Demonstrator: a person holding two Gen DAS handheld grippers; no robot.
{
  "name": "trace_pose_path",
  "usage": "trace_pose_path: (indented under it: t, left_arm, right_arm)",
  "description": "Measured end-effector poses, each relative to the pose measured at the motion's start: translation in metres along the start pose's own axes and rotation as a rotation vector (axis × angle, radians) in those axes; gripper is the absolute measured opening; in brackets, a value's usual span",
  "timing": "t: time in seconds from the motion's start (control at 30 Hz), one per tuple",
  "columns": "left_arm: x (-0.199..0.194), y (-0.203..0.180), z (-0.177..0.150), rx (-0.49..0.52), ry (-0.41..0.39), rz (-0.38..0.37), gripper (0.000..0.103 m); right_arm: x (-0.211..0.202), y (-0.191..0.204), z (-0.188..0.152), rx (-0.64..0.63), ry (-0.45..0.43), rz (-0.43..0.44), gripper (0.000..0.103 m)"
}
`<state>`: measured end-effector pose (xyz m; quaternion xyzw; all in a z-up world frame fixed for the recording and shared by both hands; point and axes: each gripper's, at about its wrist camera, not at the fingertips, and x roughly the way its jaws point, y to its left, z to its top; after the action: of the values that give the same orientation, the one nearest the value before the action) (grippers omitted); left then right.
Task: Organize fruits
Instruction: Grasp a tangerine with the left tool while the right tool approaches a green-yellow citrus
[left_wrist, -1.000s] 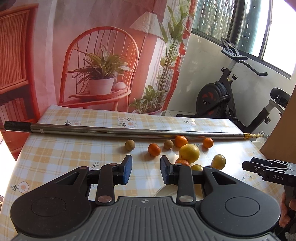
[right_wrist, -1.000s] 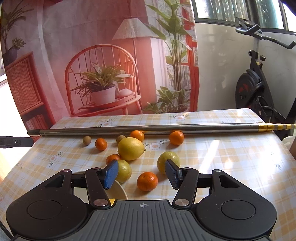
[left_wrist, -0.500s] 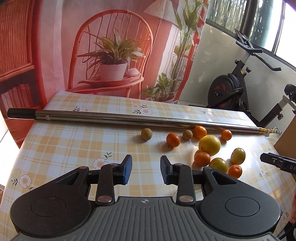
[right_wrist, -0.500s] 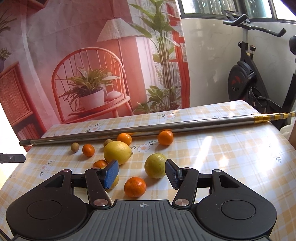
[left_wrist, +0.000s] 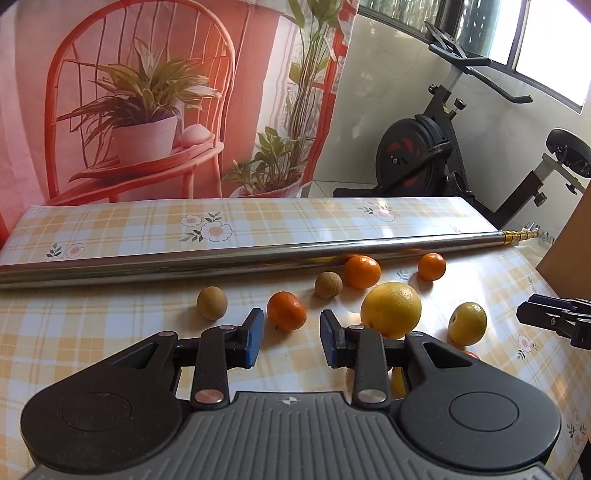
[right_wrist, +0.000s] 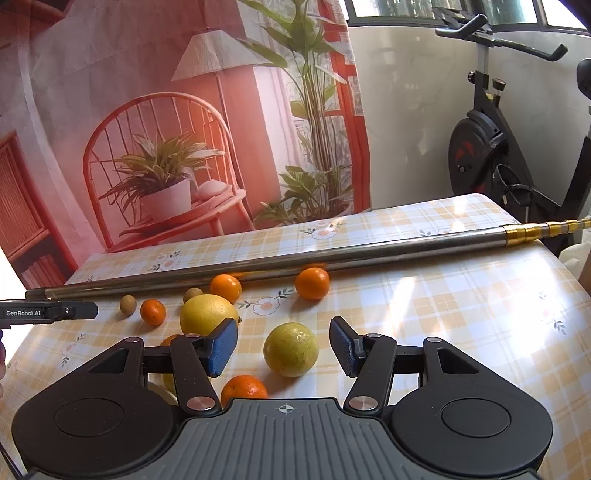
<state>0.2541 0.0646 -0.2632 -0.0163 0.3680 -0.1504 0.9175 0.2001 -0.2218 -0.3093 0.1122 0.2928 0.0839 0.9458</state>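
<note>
- Blue ribbed pads line the black fingers of the left gripper (left_wrist: 291, 341); its jaws stand a little apart with nothing between them, released, above bare tablecloth.
- Just beyond that gap lies a small tangerine (left_wrist: 287, 311), dimpled and round; a dull brown longan (left_wrist: 211, 303) sits to its left, a second brown longan (left_wrist: 328, 285) farther off to the right.
- Right of the left gripper's right finger rests a large yellow citrus (left_wrist: 390, 310) with pebbled skin.
- The right gripper (right_wrist: 283, 347) has the same blue pads and its jaws are held wider, also released; a yellow-green lemon (right_wrist: 291, 349) sits on the table in the gap, past the fingertips, touching neither pad.
- Near that gripper's body an orange (right_wrist: 243, 390) is partly hidden by the housing.
- Farther off, two more oranges lie beside a long shiny metal pole (right_wrist: 295, 264) with a brass-coloured tip at its right end.
- Glossy checked tablecloth (right_wrist: 443, 314), yellow and white with daisy prints, covers the table.
</note>
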Motion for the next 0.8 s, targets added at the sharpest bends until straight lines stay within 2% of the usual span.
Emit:
trace_pose_path:
  t: [0.13, 0.33, 0.53, 0.8]
  left_arm:
    - [0.021, -0.003, 0.006, 0.014, 0.019, 0.002, 0.035]
    - [0.051, 0.004, 0.012, -0.021, 0.065, 0.015, 0.035]
    - [0.059, 0.004, 0.012, -0.035, 0.076, 0.027, 0.039]
    - [0.071, 0.004, 0.013, -0.039, 0.109, 0.043, 0.039]
  right_arm:
    - [0.007, -0.007, -0.001, 0.012, 0.01, -0.011, 0.053]
    - [0.014, -0.017, -0.005, 0.042, 0.025, -0.02, 0.053]
    - [0.02, -0.026, -0.009, 0.055, 0.041, -0.034, 0.053]
    - [0.027, -0.026, -0.01, 0.062, 0.053, -0.032, 0.053]
